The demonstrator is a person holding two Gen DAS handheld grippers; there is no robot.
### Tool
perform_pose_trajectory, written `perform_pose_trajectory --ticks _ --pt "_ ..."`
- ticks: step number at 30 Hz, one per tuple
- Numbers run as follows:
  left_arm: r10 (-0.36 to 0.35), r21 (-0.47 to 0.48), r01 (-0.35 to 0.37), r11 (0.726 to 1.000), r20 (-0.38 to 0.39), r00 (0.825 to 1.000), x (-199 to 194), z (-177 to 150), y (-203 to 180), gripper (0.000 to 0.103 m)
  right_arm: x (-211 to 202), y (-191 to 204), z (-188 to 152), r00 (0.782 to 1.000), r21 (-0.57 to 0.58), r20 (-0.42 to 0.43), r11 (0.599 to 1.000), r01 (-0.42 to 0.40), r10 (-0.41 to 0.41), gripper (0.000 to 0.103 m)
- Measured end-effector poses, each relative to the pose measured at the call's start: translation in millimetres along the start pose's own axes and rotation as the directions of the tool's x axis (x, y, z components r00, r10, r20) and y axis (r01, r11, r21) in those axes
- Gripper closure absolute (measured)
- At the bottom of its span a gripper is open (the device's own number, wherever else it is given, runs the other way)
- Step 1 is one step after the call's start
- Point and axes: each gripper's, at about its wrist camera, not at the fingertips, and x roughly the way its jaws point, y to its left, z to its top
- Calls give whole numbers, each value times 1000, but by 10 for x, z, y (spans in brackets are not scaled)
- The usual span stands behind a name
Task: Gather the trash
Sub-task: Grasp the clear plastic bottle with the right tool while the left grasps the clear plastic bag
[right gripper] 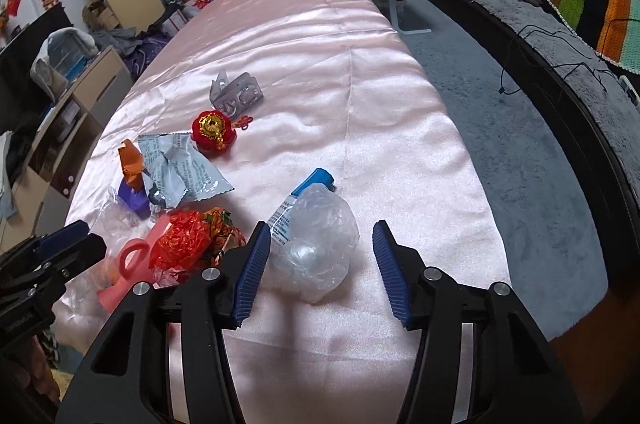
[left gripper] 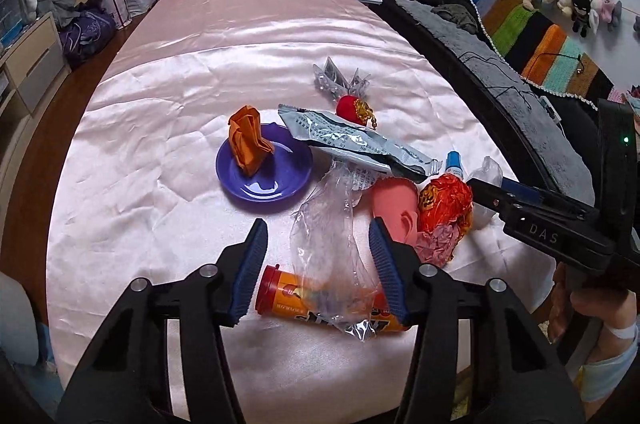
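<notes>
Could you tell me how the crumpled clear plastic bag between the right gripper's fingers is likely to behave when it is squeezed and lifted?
The crumpled clear plastic bag looks thin and airy, so it probably collapses under the pads. Being glossy film, it may slip.

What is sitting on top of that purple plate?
A folded orange paper stands on the purple plate. The silver snack wrapper overhangs its far-right rim, hiding that part.

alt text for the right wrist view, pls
The right gripper hangs open around a crumpled clear bag on a pink satin sheet, fingers not pressing it. To the left lie red foil, a grey wrapper and a red ornament; the left gripper's tip enters at the left edge.
</notes>
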Motion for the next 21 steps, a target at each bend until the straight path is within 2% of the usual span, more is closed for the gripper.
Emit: perform_pose_trajectory --ticks 3,7,11,21 --pt "-8 9 8 1000 -10 1000 62 4 -15 70 25 31 -8 1000 -12 -1 1000 -26 26 62" --pt "0 20 1 1000 -9 1000 81 19 -19 80 16 124 1 1000 -53 4 998 -20 20 78" --pt "8 22 -8 1000 13 1000 0 37 -13 89 -53 159 15 1000 -69 23 998 -6 7 80" --pt "56 30 -60 998 114 992 -690 -49 -101 90 -691 363 -13 992 -112 127 994 -15 30 81"
